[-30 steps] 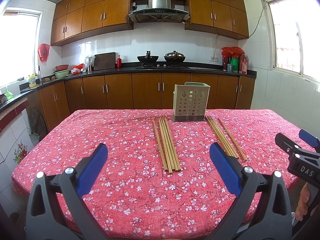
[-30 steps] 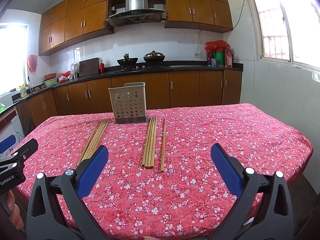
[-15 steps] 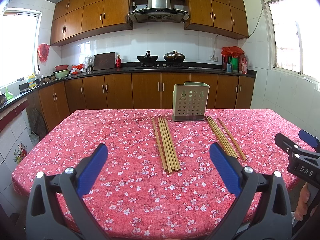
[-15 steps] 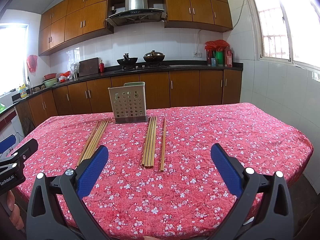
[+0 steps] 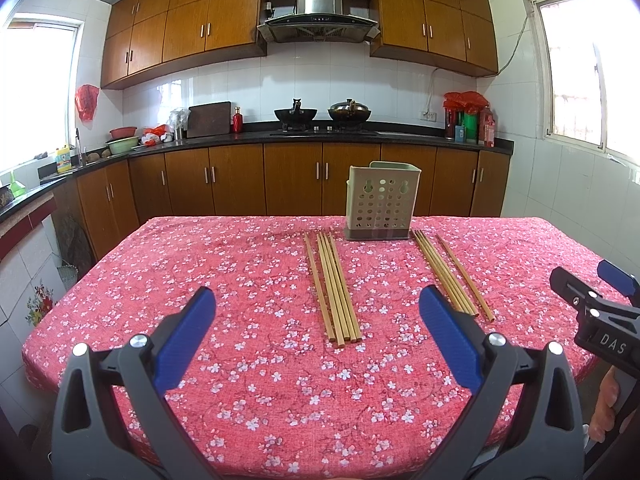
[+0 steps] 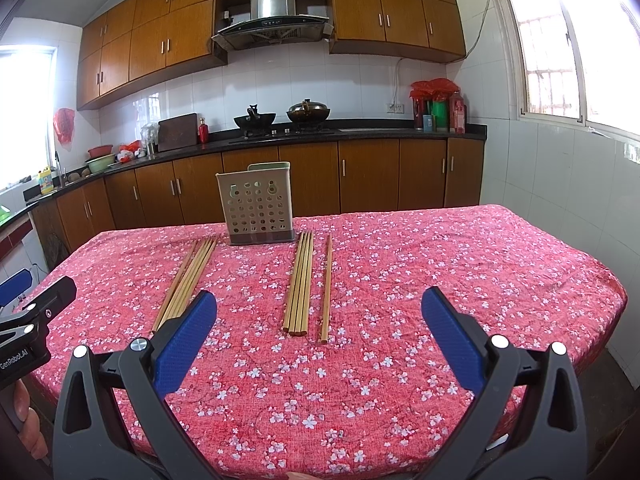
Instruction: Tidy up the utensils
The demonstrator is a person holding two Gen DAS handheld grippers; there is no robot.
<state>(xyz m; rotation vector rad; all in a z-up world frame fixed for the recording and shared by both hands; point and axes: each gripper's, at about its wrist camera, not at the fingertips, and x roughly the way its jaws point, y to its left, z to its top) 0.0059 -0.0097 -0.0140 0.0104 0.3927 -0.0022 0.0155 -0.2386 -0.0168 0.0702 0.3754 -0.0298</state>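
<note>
Left gripper (image 5: 316, 304), right gripper (image 6: 320, 306) both gaping wide, hovering over near table (image 5: 256, 392) edge; 2 chopstick bundles (image 5: 334, 288) (image 6: 300, 282) flanking holder (image 5: 380, 204).

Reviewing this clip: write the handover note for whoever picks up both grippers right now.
Left gripper: open, empty, held above the near part of the table.
Right gripper: open, empty, likewise above the near edge.
Perforated utensil holder: upright at the far middle of the red floral tablecloth; no chopsticks show above its rim.
Left chopstick group: flat on the cloth, in front and left of the holder, one stick slightly apart.
Right chopstick group: flat, in front and right of the holder, with one loose chopstick beside it.
Done: nothing yet.
Left: all chopsticks probably go into the holder.
</note>
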